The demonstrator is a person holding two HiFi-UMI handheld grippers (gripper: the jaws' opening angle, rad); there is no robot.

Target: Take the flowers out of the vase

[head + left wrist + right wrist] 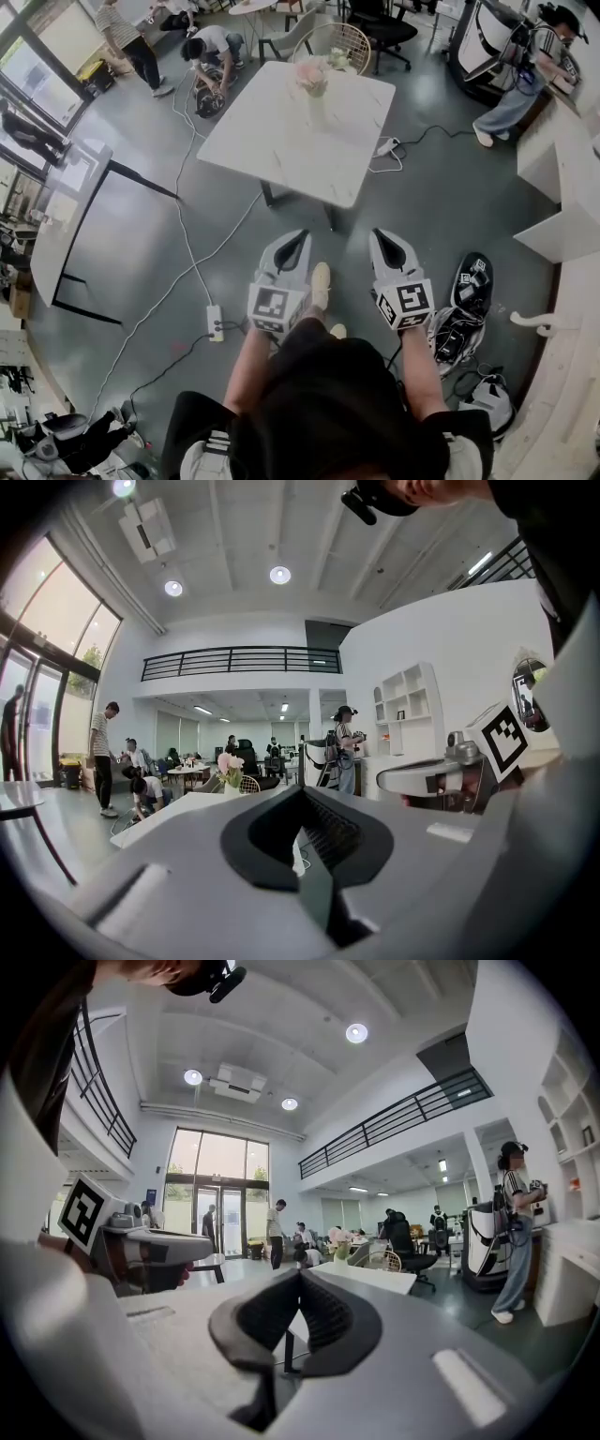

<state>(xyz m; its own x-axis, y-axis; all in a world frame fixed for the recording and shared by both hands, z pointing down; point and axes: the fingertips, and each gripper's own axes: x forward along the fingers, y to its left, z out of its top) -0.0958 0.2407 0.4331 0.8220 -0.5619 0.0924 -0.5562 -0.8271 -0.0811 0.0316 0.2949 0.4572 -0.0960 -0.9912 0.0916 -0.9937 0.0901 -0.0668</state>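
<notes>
From the head view, your left gripper (298, 239) and right gripper (382, 236) sit side by side, well short of the white table (281, 150) where the flowers (312, 75) stand in the vase (317, 111). The left gripper view shows its fingers pressed together, empty. The right gripper view shows the same.

Head view: sits on the person's head; faces forward and steeply down; left gripper (297, 238) and right gripper (385, 238) lie close below at low centre; white table (281, 141) stands farther ahead, near the top.
Left gripper view: rides on the left gripper; looks level along its own jaws, which fill the lower frame very near; table (187, 803) small, well beyond the tips; right gripper (384, 779) near, at the right side.
Right gripper view: rides on the right gripper; faces level the same way; own jaws very near; left gripper (206, 1241) at the left side.
Shared: all three take in the table and the flowers (312, 75); each gripper view catches the other gripper.
</notes>
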